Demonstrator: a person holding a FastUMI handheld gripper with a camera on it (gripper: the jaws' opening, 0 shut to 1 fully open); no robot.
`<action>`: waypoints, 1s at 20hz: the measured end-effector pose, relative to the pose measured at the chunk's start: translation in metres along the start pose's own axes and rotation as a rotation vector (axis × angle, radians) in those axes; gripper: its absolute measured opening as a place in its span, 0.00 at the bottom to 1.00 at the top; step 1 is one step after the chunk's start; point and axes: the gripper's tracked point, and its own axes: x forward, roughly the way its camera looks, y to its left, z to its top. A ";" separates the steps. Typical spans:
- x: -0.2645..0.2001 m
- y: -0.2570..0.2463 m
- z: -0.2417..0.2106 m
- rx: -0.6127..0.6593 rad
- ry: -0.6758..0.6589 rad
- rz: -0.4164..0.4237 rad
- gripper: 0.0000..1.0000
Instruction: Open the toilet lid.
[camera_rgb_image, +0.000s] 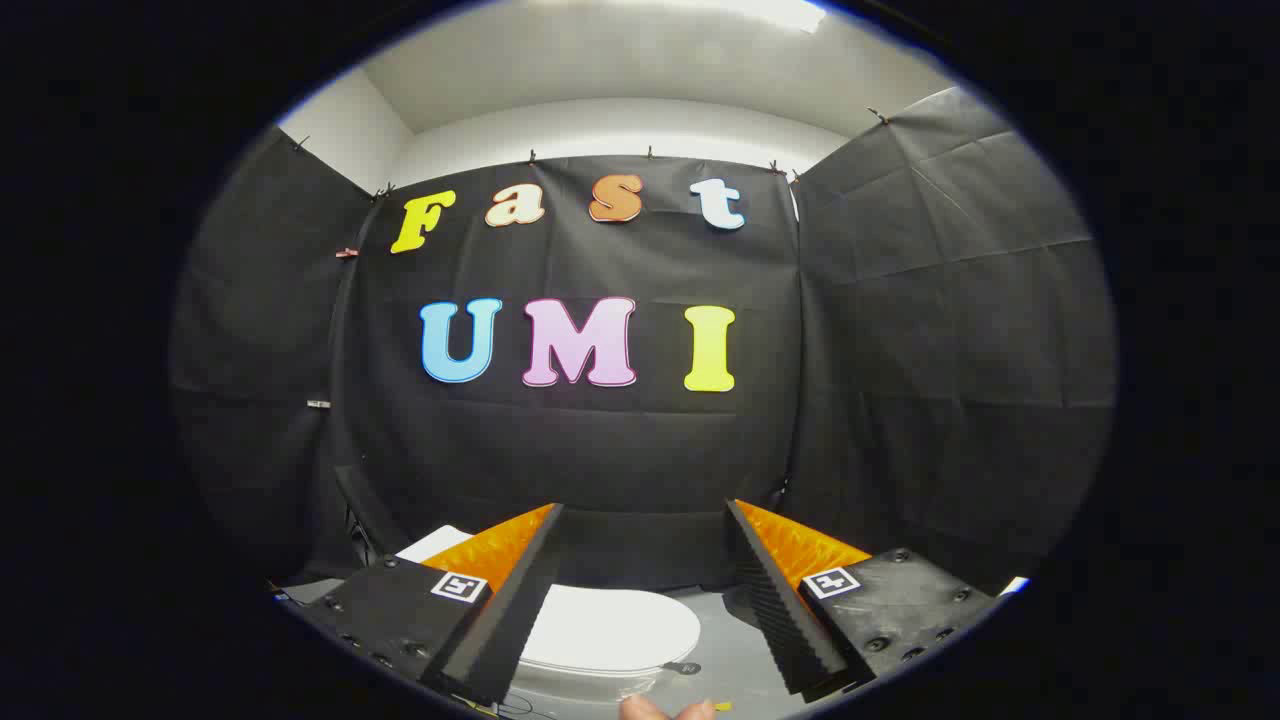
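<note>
Gripper (645, 520): held up above the floor, pointed at the booth's back wall; fingers spread wide apart, nothing pinched, nothing touched.
Finger tips: seen against the black cloth, w/ open air between them.
Left finger (500, 610): runs up and inward from its block; partly overlaps the toilet lid in view, but contact is not shown; appears to be above it.
Right finger (785, 600): ribbed inner face is seen; runs up and inward, apart from the lid.
Marker tags (459, 586): one square printed tag is fixed on each finger block, near the base.
Toilet lid (610, 630): white, rounded, lying flat and closed; found low between the fingers, nearer the left one, well below the tips.
Toilet tank (432, 545): white corner is glimpsed behind the left finger, beside the lid's rear; rest is hidden.
Floor (735, 650): grey, smooth; seen btwn lid and right finger.
Small dark item (683, 667): lies on the floor just beside the lid's front rim; too small to tell what it is.
Hand (665, 709): fingertips are seen below the lid, at the bottom btwn the finger blocks; a small yellow bit (722, 706) is just beside them, not identifiable.
Booth walls (940, 350): black creased cloth on three sides, clipped along the top; a white wall and ceiling (620, 70) are seen above.
</note>
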 end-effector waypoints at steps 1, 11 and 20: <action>0.000 0.001 0.000 0.000 0.000 0.001 0.99; 0.004 0.003 -0.005 0.014 0.009 0.004 0.99; 0.008 0.015 -0.007 0.012 -0.033 0.057 0.98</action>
